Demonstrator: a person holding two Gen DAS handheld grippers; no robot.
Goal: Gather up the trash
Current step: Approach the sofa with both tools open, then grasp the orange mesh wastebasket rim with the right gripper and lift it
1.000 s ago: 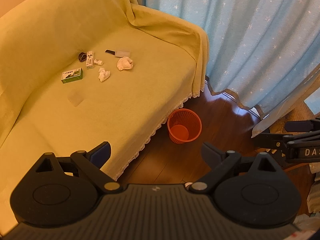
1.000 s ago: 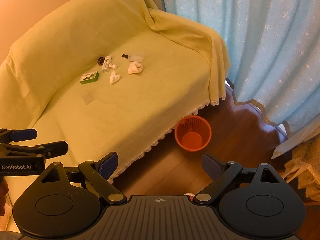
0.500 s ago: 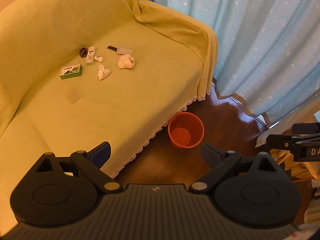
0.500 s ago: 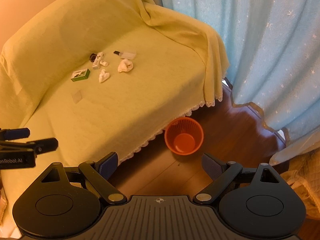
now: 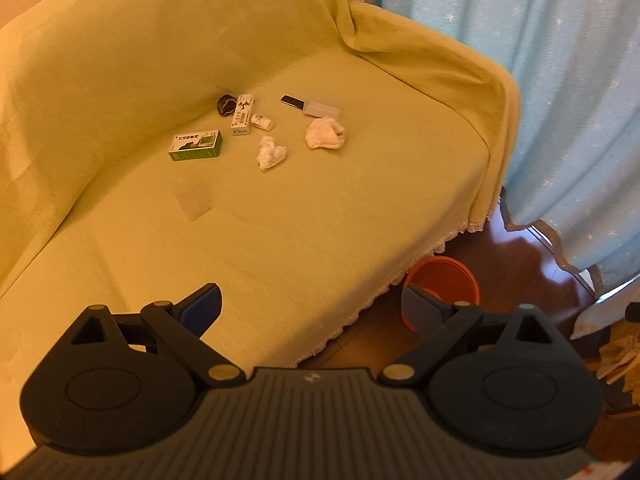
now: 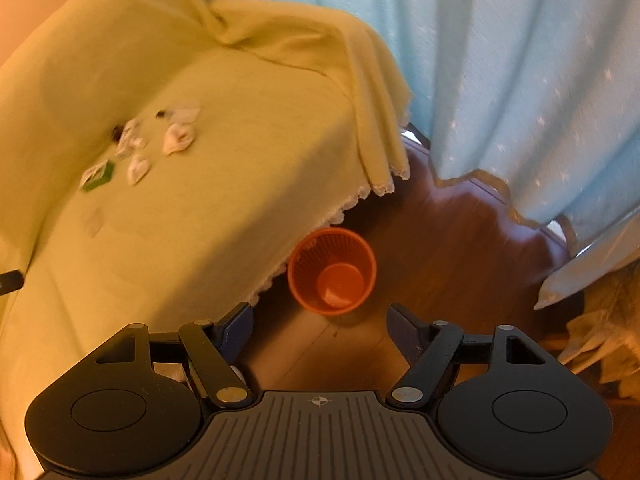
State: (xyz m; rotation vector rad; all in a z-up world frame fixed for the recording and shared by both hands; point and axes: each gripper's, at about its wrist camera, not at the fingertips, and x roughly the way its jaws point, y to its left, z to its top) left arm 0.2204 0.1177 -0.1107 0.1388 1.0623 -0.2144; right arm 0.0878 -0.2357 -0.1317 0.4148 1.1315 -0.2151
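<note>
A: Sofa (image 5: pixel 320 216), yellow cover. Far left of the litter, a green box (image 5: pixel 195 145) lying flat, back toward the backrest.

B: And next along?

A: A dark round thing (image 5: pixel 227 104), too small to name, touching a white carton (image 5: pixel 243 114). A small white bottle (image 5: pixel 262 122) on its side just beside the carton. In front, a crumpled tissue (image 5: pixel 271 152). Right of that, a bigger white wad (image 5: pixel 325 133), with a flat packet (image 5: pixel 312 106) behind it.

B: The bin?

A: Orange basket (image 6: pixel 332 270) on the wooden floor (image 6: pixel 460 248), against the sofa's front edge, near its right end. Upright. Something pale at the bottom, can't tell what. Blue curtain (image 6: pixel 500 72) further right.

B: Tools?

A: Left tool (image 5: pixel 312 306) released, fingers wide, empty, hanging over the seat's front edge. Right tool (image 6: pixel 320 330) likewise spread, nothing in it, above the floor just this side of the basket. Right view blurred.
</note>
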